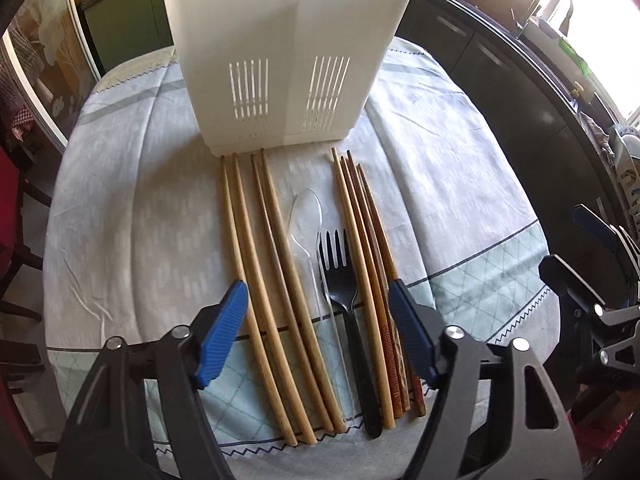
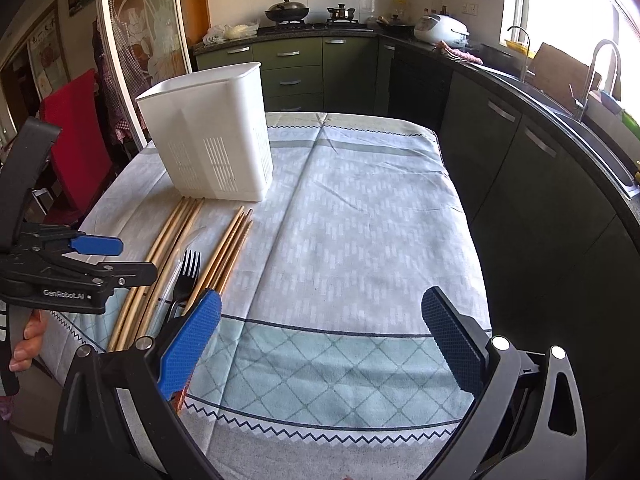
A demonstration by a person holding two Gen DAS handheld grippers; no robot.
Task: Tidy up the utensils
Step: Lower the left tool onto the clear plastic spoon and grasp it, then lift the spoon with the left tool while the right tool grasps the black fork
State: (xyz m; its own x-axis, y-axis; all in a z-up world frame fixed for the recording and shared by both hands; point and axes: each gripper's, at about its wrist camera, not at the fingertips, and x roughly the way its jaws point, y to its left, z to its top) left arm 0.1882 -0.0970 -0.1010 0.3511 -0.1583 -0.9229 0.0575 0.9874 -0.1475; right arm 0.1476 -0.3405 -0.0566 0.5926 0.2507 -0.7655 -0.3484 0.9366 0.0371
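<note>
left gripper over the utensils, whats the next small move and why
Probably lower the left gripper a little more and narrow its jaws onto a single item, perhaps the black fork. Its jaws are open and span nearly the whole row of chopsticks, gripping nothing, and the white holder stands empty-looking behind.

White slotted caddy [image 1: 286, 60], black fork [image 1: 340, 280], pale blue-green checked tablecloth [image 2: 360, 220].
</note>
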